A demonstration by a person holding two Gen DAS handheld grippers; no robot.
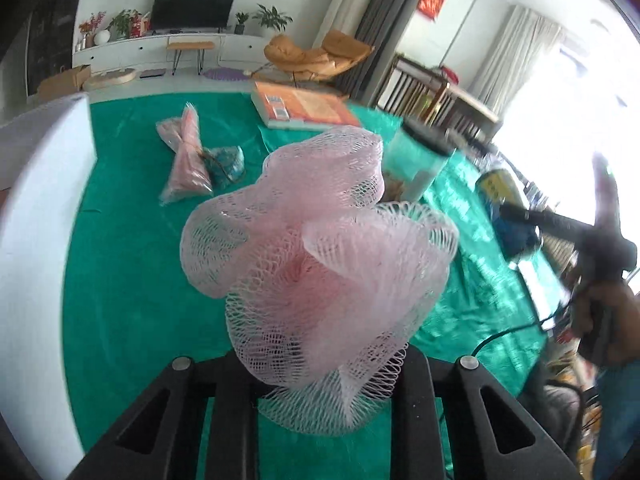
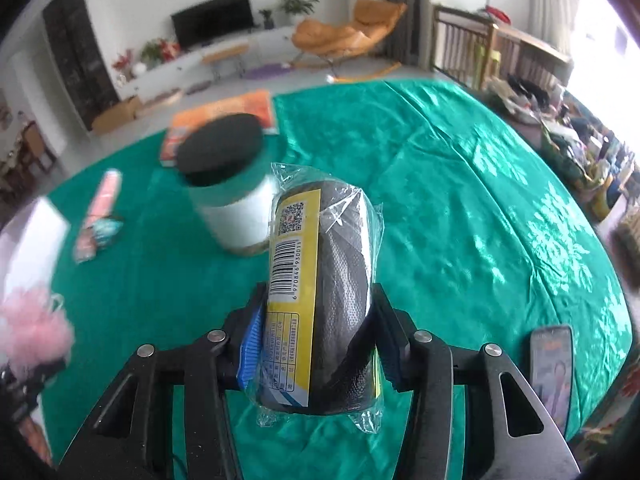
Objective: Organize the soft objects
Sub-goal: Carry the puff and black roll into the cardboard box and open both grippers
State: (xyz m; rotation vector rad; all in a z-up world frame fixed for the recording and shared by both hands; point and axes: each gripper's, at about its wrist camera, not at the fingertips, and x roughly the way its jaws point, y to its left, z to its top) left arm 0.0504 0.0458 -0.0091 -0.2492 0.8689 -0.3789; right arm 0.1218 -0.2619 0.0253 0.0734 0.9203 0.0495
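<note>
The left gripper point(image 1: 326, 376) squeezes a fluffy pink mesh bath pouf point(image 1: 316, 256), and the right gripper point(image 2: 316, 356) squeezes a plastic-wrapped grey roll point(image 2: 324, 300) above the shiny green worktop point(image 2: 460, 184).

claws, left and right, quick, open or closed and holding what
Left claw: closed on the pink mesh bath pouf.
Right claw: closed on the plastic-wrapped grey roll.

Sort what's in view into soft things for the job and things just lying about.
For the job: pink mesh sponge in the left gripper; wrapped cloth roll in the right gripper; pink packet.
Lying about: book; jar; phone.
</note>
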